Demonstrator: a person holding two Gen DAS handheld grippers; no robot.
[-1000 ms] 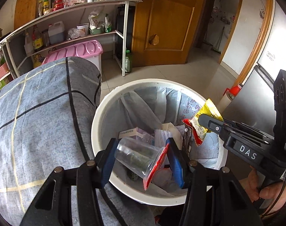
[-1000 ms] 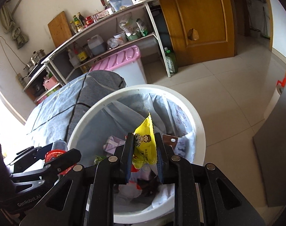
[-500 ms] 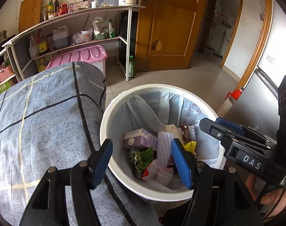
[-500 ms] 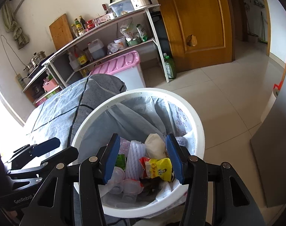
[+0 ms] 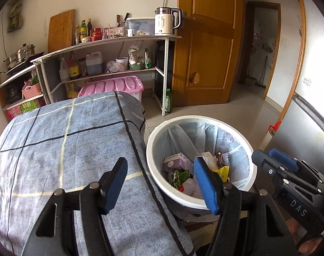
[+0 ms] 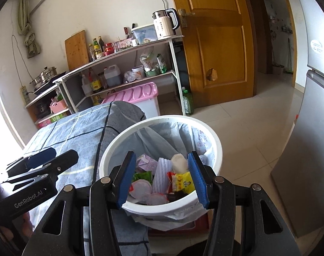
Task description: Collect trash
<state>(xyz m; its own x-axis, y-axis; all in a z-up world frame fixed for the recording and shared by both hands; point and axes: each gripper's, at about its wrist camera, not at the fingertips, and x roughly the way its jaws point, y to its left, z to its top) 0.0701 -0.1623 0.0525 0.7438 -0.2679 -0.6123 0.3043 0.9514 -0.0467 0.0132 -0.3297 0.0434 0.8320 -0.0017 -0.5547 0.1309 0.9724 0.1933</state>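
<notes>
Table (image 5: 55,140) under grey-blue checked cloth, left of frame. White bin (image 6: 215,149) with pale liner stands just beside the table's edge. Left tongs (image 5: 160,183) spread wide, empty, over cloth and bin rim. Right tongs (image 6: 162,177) spread wide, empty, above the bin. Trash lies inside: purple carton (image 5: 175,162), yellow snack wrapper (image 6: 183,183), green wrapper (image 6: 143,176).

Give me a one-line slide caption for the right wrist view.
Open right gripper poised above the lined white trash bin holding a yellow snack wrapper, beside the cloth-covered table.
</notes>
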